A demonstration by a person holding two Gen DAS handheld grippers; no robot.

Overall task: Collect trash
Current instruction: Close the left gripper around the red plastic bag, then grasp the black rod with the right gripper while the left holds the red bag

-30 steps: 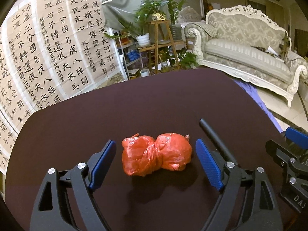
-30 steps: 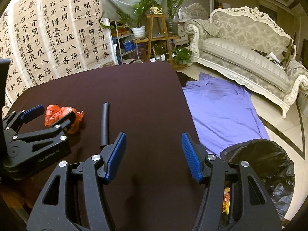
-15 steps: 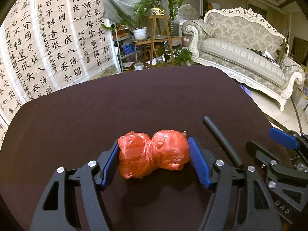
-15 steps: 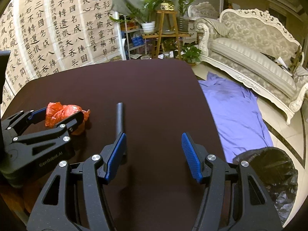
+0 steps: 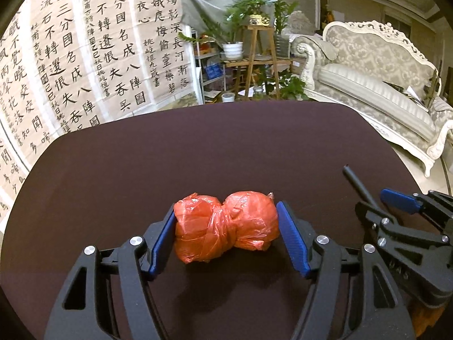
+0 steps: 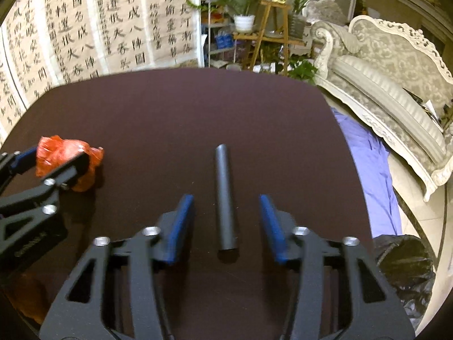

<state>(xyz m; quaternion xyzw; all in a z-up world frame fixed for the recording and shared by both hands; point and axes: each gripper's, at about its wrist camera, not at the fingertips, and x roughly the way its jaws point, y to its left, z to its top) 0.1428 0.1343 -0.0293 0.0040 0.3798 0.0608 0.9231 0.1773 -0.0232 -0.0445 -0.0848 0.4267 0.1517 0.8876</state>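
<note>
red bag (image 5: 225, 225) clamped, black tube (image 6: 224, 197) beside (unobstructed)

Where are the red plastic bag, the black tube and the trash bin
red plastic bag (image 5: 225, 223): left wrist view, on its cinched middle.
black tube (image 6: 224, 195): right wrist view, on its mid shaft.
trash bin (image 6: 403, 263): right wrist view, on its black liner by the rim.

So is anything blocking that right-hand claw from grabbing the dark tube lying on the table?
Nothing visible does. The dark grey tube lies on bare dark brown tabletop, straight between the open right gripper's fingers. The crumpled red plastic bag sits well off to the left.
</note>
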